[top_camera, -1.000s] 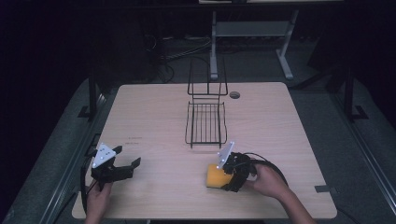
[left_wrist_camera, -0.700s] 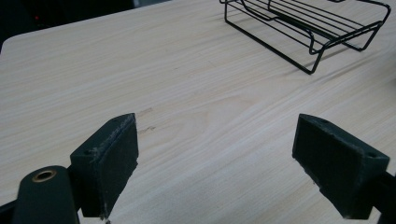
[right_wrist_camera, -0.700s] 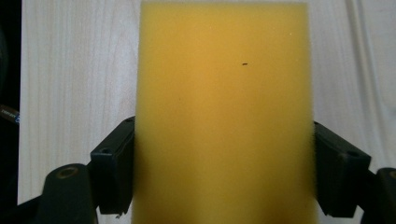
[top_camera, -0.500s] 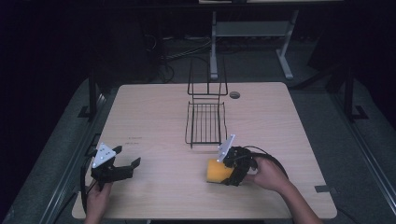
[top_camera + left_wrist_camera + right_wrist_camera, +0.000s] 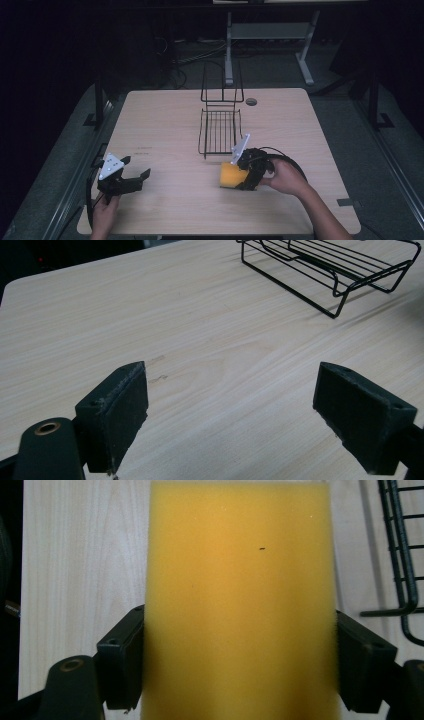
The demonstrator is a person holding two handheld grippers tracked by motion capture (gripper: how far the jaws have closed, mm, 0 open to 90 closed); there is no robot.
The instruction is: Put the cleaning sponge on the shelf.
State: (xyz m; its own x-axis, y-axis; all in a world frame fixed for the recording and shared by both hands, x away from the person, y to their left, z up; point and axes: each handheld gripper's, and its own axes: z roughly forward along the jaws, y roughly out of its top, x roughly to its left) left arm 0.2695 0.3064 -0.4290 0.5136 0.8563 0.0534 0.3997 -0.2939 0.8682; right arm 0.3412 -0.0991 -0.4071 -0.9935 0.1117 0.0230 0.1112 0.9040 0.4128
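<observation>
Your right tool (image 5: 239,176) clamps a yellow sponge (image 5: 232,175) between its two jaws, one pressed to each side, as the right gripper view shows. The sponge (image 5: 240,600) sits at the near middle of the bench (image 5: 165,120), just in front of the black wire rack (image 5: 219,131). Your left tool (image 5: 131,170) sits wide apart and empty near the bench's near left corner, well apart from the sponge.

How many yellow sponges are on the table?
1. The yellow sponge sits near the front of the table, clamped in the right hand-held gripper, just in front of the black wire rack.
</observation>
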